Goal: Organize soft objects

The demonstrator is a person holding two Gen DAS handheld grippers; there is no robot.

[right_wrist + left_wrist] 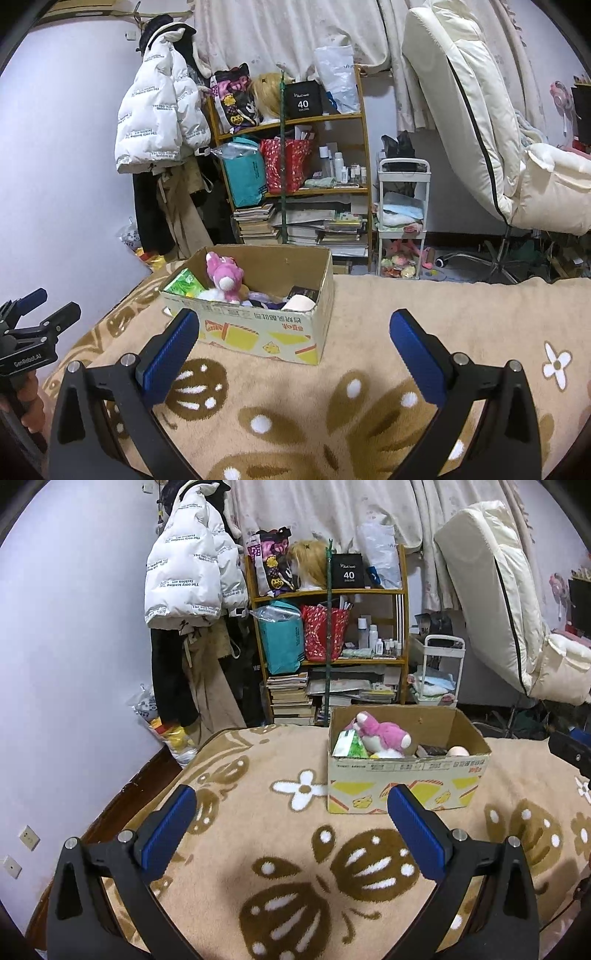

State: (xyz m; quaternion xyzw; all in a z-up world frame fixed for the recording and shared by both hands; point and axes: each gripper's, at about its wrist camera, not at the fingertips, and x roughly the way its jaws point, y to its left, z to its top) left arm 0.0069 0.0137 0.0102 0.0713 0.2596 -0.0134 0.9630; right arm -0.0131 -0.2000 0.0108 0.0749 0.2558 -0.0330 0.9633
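Observation:
An open cardboard box [406, 782] stands on the patterned beige blanket [280, 849]. Inside lie a pink and white plush toy [384, 734], a green packet [349, 744], a dark item and a pale round thing [458, 751]. My left gripper [291, 812] is open and empty, hovering above the blanket just in front of the box. In the right wrist view the box [273, 332] and plush [225, 275] sit ahead to the left. My right gripper [295, 338] is open and empty over the blanket. The left gripper also shows at the left edge [33, 314].
A wooden shelf [328, 627] with bags, bottles and stacked books stands behind the bed. A white puffer jacket [188, 561] hangs at the left wall. A white cart [402, 218] and a cream chair [480, 110] stand at the right.

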